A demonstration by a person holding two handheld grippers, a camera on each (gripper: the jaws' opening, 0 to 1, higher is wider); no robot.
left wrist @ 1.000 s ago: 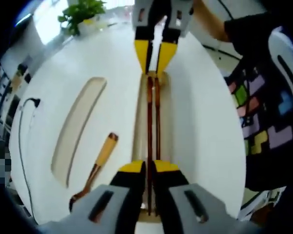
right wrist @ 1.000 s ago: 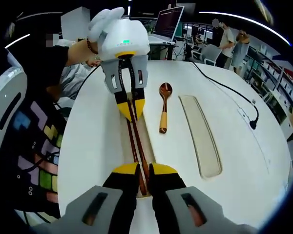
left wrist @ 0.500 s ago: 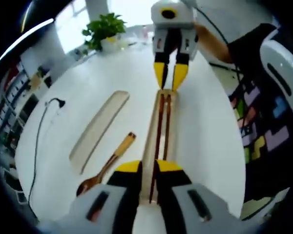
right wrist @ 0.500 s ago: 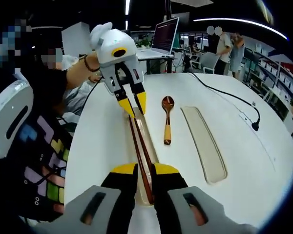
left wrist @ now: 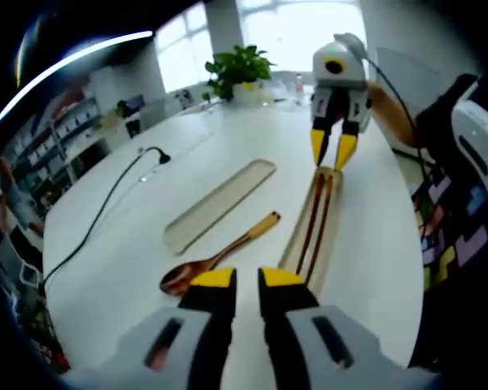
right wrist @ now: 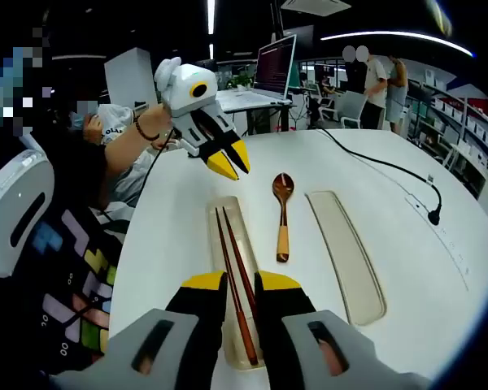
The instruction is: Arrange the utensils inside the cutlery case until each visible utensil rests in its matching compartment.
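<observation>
A: Status, near to far?

B: In the right gripper view, the right gripper (right wrist: 238, 286) has its jaws slightly apart, empty, over the near end of the chopsticks (right wrist: 235, 276), which lie seated lengthwise in their narrow compartment (right wrist: 214, 244). That step appears done. The wooden spoon (right wrist: 282, 213) lies on the desk (right wrist: 358, 187), bowl pointing away, beside its empty tray (right wrist: 350, 256).

A: Remaining?

B: Seat the spoon. The left gripper (right wrist: 226, 162), jaws nearly together and empty, hovers beyond.
</observation>
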